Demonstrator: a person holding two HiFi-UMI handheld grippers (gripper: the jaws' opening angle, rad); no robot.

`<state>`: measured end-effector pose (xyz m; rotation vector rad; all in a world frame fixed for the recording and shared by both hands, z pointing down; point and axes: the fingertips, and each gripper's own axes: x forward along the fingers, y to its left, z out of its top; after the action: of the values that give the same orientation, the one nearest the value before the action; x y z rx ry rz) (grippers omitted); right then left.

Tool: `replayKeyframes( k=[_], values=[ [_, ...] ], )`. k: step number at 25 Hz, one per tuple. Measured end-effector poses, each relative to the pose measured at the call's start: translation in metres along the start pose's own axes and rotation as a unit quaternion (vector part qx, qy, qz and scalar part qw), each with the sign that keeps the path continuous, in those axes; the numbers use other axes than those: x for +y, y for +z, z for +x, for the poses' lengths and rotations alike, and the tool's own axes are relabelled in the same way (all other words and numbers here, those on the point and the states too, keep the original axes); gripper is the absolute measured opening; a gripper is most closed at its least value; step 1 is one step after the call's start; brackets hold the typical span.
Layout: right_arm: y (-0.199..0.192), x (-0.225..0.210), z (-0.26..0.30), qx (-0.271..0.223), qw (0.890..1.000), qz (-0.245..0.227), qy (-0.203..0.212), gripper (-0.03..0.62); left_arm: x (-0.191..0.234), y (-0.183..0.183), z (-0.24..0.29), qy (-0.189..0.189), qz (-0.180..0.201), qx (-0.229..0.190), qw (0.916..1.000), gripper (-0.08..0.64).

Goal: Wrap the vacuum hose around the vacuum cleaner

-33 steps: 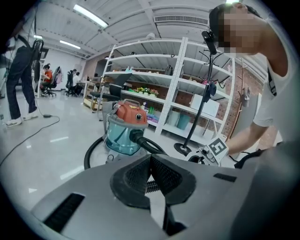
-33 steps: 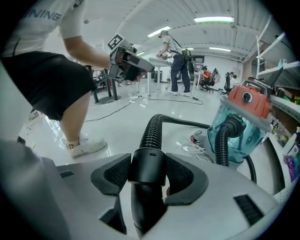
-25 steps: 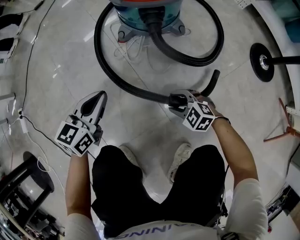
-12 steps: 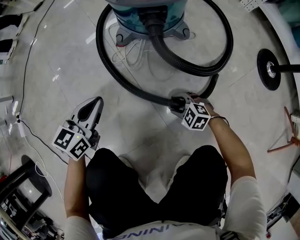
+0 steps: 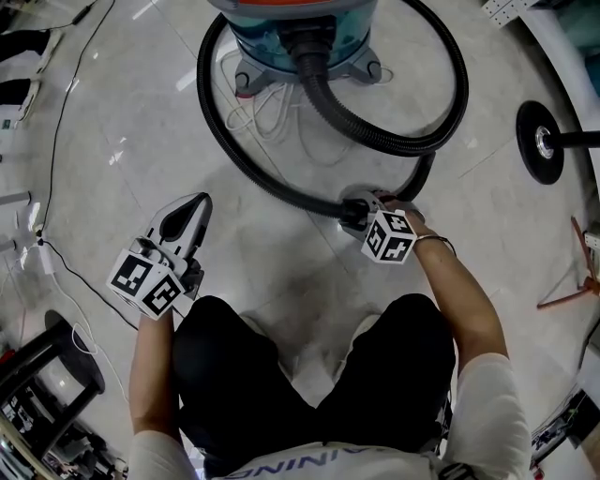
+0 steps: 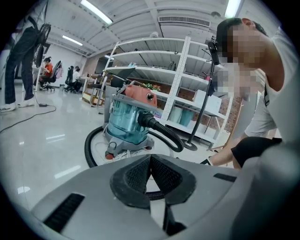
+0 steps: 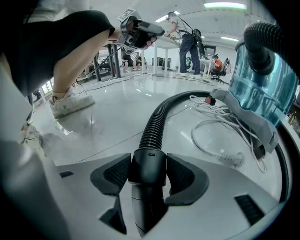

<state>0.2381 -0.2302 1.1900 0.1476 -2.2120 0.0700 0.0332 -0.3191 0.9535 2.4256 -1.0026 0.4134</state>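
The teal vacuum cleaner [image 5: 298, 28] [image 6: 129, 117] [image 7: 262, 89] stands on the floor ahead of me. Its black ribbed hose [image 5: 225, 141] [image 7: 157, 122] leaves the front port, loops wide to the right, passes behind the body and comes round the left side to my right gripper [image 5: 354, 208] [image 7: 149, 176]. That gripper is shut on the hose's smooth black end cuff [image 7: 149, 164], low over the floor. My left gripper [image 5: 192, 208] [image 6: 150, 173] is held to the left, away from the hose, its pads together with nothing between them.
A white power cord [image 5: 267, 103] [image 7: 211, 136] lies coiled at the vacuum's base. A black round stand base [image 5: 539, 141] sits at the right, a thin black cable [image 5: 56, 141] runs along the left, and a black rack [image 5: 47, 375] is at lower left. Shelving [image 6: 187, 93] stands behind the vacuum.
My right gripper has carried the hose end slightly nearer the vacuum, and the loop on the right has widened. The left gripper has hardly moved.
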Motion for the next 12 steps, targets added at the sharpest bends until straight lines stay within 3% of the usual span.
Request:
replayKeyframes(
  k=[12],
  values=[
    [0.02, -0.006, -0.012, -0.021, 1.0, 0.015, -0.014, 0.242, -0.008, 0.009, -0.011, 0.002, 0.02, -0.021, 0.9996, 0.017]
  ],
)
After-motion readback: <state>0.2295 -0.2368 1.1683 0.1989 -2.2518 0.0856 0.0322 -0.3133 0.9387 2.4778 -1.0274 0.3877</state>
